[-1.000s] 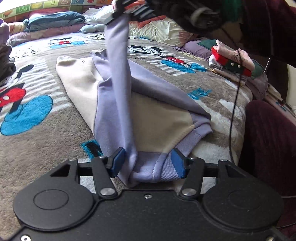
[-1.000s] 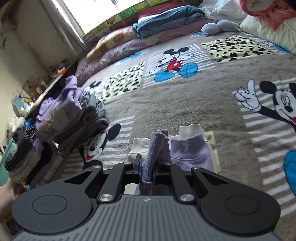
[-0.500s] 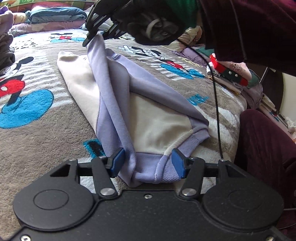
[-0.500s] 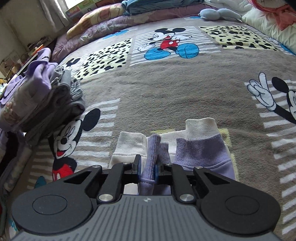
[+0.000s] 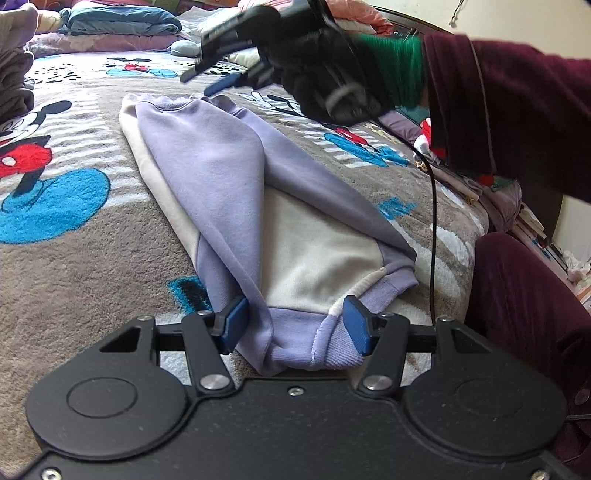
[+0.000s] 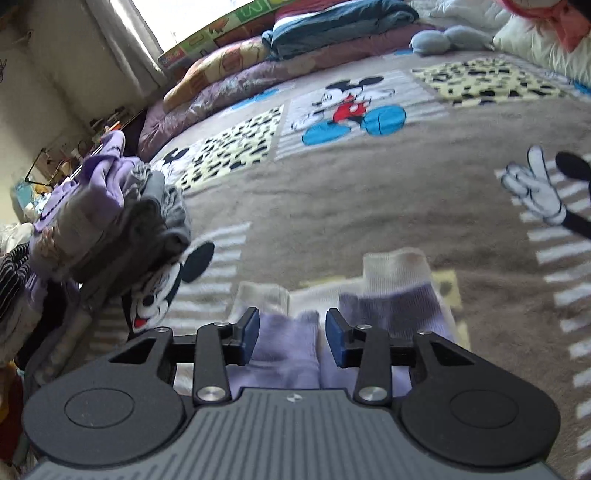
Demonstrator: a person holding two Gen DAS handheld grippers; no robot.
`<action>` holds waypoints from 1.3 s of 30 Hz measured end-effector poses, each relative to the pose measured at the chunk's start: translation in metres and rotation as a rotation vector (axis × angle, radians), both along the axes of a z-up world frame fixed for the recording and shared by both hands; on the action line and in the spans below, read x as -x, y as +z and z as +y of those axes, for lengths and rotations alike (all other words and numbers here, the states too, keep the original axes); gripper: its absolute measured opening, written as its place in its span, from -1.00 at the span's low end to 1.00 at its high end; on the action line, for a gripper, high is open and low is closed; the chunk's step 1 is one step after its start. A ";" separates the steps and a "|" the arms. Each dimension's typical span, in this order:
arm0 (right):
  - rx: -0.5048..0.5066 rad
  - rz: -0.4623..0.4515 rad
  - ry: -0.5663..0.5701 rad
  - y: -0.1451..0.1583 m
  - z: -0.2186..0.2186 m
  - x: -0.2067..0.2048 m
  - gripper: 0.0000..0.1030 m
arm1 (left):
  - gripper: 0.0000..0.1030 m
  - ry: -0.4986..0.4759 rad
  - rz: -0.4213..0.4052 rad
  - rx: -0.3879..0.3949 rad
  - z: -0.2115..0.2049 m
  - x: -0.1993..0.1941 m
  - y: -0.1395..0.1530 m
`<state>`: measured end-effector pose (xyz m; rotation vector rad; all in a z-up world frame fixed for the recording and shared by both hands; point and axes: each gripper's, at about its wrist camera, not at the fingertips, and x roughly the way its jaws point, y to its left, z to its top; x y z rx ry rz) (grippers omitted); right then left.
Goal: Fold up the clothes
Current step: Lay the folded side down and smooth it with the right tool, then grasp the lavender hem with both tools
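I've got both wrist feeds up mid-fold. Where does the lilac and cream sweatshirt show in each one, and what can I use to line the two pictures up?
Left wrist: the lilac and cream sweatshirt runs from the open left gripper up toward the open right gripper.
Right wrist: only its cuffed end shows, low centre, just past the fingertips.
Shared landmark: the folded dark blue blanket at the far end of the cartoon-mouse bedspread.

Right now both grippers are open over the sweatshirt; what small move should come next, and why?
Probably close the left gripper on the purple hem of the sweatshirt. Its blue fingers stand apart on either side of the bunched hem, and both sleeves lie folded in along the body, so the next fold seems to need that end lifted.
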<state>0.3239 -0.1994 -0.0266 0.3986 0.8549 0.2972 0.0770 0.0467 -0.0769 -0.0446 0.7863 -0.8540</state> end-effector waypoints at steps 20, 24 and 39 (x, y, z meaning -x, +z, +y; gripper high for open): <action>-0.109 -0.120 0.054 -0.023 -0.006 0.012 -0.81 | 0.14 0.003 0.042 0.054 0.003 -0.004 -0.003; -0.026 -0.066 0.075 -0.030 0.002 0.009 -0.50 | 0.18 0.003 0.045 0.062 0.004 -0.004 -0.002; 0.313 -0.367 0.400 0.014 0.018 0.144 -0.24 | 0.18 0.282 -0.031 0.084 0.042 -0.023 0.016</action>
